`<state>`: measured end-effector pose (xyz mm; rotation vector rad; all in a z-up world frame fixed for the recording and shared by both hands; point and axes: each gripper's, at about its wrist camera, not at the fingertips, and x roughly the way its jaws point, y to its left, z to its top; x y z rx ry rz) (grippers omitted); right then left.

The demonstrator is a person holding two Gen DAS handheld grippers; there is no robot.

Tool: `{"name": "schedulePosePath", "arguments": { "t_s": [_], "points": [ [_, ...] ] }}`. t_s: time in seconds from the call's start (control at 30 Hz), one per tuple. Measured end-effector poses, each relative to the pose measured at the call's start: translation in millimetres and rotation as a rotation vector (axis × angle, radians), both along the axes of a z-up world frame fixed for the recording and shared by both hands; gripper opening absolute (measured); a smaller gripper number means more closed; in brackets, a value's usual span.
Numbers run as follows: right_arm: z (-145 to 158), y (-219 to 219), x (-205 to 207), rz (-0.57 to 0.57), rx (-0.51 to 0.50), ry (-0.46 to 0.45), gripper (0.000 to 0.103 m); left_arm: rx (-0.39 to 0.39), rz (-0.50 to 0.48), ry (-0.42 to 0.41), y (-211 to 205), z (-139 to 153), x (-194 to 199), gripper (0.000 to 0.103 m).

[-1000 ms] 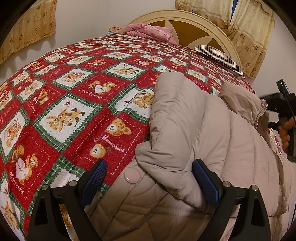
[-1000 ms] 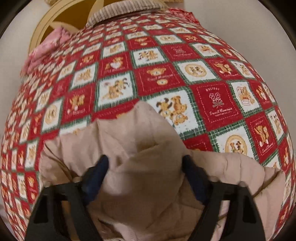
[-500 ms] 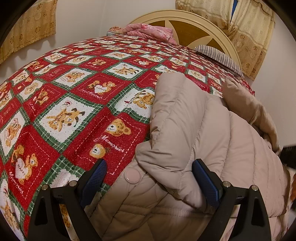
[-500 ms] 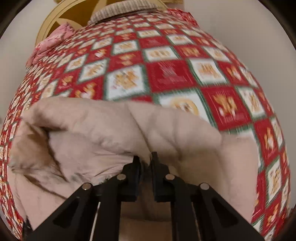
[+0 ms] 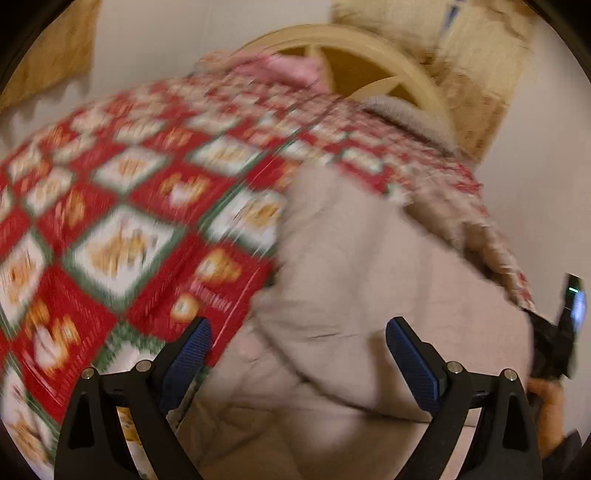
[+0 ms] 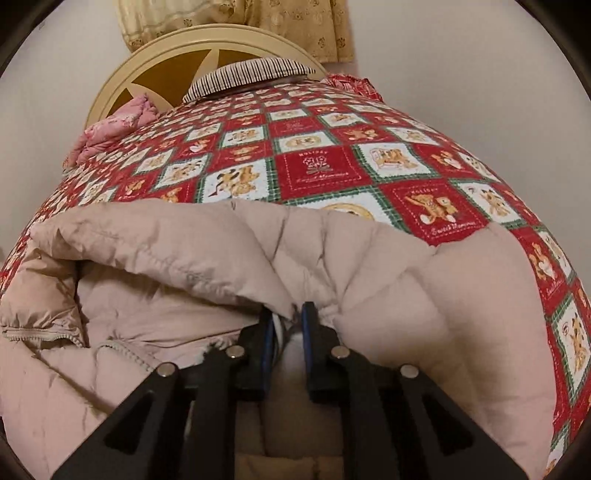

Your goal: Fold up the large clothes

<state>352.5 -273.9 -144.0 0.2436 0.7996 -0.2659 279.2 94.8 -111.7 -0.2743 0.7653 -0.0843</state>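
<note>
A beige quilted puffer jacket (image 6: 184, 243) lies bunched on a bed with a red, white and green teddy-bear quilt (image 6: 317, 170). My right gripper (image 6: 288, 314) is shut on a pinched fold of the jacket, which drapes over and around its fingers. In the left wrist view, which is blurred, the jacket (image 5: 369, 277) fills the lower right. My left gripper (image 5: 295, 332) stands open above it with its blue pads (image 5: 410, 354) wide apart, nothing pressed between them. The right hand-held gripper (image 5: 557, 332) and a hand (image 5: 546, 398) show at the far right edge.
A cream headboard (image 6: 155, 55) stands at the far end of the bed, with a striped pillow (image 6: 251, 74) and a pink bundle of cloth (image 6: 114, 125) against it. Yellow curtains (image 6: 258, 18) hang behind. Bare wall flanks the bed on both sides.
My right gripper closed on a fold of the jacket and dragged it sideways, so the jacket now spreads across its view. The left gripper has risen a little and stays open.
</note>
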Motion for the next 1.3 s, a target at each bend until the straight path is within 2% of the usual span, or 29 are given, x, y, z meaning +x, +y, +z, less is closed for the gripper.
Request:
{"name": "schedulePosePath", "arguments": {
  "t_s": [0.07,0.17,0.27,0.37,0.43,0.53,0.6,0.63,0.67,0.7,0.73,0.83,0.93,1.0,1.03,1.07,1.1,1.13,1.17,1.23,1.3],
  "points": [
    [-1,-3,1,0.003,0.011,-0.007,0.014,0.048,-0.083,-0.107,-17,32,0,0.096],
    [-3,-6,-4,0.006,0.032,-0.017,0.014,0.083,-0.234,-0.165,-46,70,31,0.096],
    [-4,-6,-6,0.007,0.036,-0.021,0.014,0.004,-0.277,-0.07,-64,74,93,0.096],
    [-4,-7,-6,0.007,0.039,-0.023,0.014,-0.057,-0.308,0.072,-86,49,149,0.096],
    [-4,-7,-7,0.007,0.043,-0.024,0.014,-0.099,-0.387,0.157,-108,28,168,0.096],
    [-4,-9,-7,0.009,0.055,-0.029,0.014,-0.032,-0.419,0.186,-131,13,176,0.096],
    [-5,-11,-7,0.01,0.066,-0.033,0.014,-0.012,-0.398,0.206,-139,5,187,0.095],
    [-5,-11,-8,0.011,0.069,-0.035,0.014,-0.044,-0.379,0.224,-138,0,191,0.084],
    [-5,-12,-8,0.011,0.073,-0.036,0.014,-0.081,-0.384,0.234,-136,-2,192,0.043],
    [-5,-12,-8,0.011,0.075,-0.037,0.014,-0.133,-0.402,0.272,-138,-6,194,0.021],
    [-5,-13,-8,0.011,0.08,-0.039,0.014,-0.164,-0.41,0.3,-136,-6,195,0.015],
    [-7,-15,-8,0.01,0.097,-0.044,0.014,-0.191,-0.389,0.265,-133,12,176,0.01],
    [-7,-18,-9,0.007,0.116,-0.048,0.014,-0.256,-0.328,0.25,-116,21,151,0.01],
    [-8,-22,-10,0.005,0.143,-0.056,0.014,-0.208,-0.251,0.239,-103,8,142,0.01],
    [-9,-24,-10,0.004,0.157,-0.06,0.014,-0.192,-0.199,0.264,-94,-7,143,0.014],
    [-9,-26,-11,0.003,0.173,-0.064,0.014,-0.243,-0.174,0.312,-86,-29,148,0.014],
    [-10,-26,-11,0.003,0.178,-0.066,0.014,-0.342,-0.17,0.318,-77,-45,151,0.014],
    [-9,-26,-11,0.003,0.178,-0.066,0.014,-0.434,-0.169,0.283,-67,-54,151,0.013],
    [-9,-25,-11,0.002,0.177,-0.065,0.014,-0.466,-0.177,0.265,-64,-58,151,0.013],
    [-9,-24,-11,0.002,0.177,-0.064,0.014,-0.481,-0.178,0.222,-64,-61,148,0.013],
    [-8,-24,-11,0.003,0.179,-0.065,0.014,-0.445,-0.181,0.174,-69,-59,143,0.013]
  ]
}}
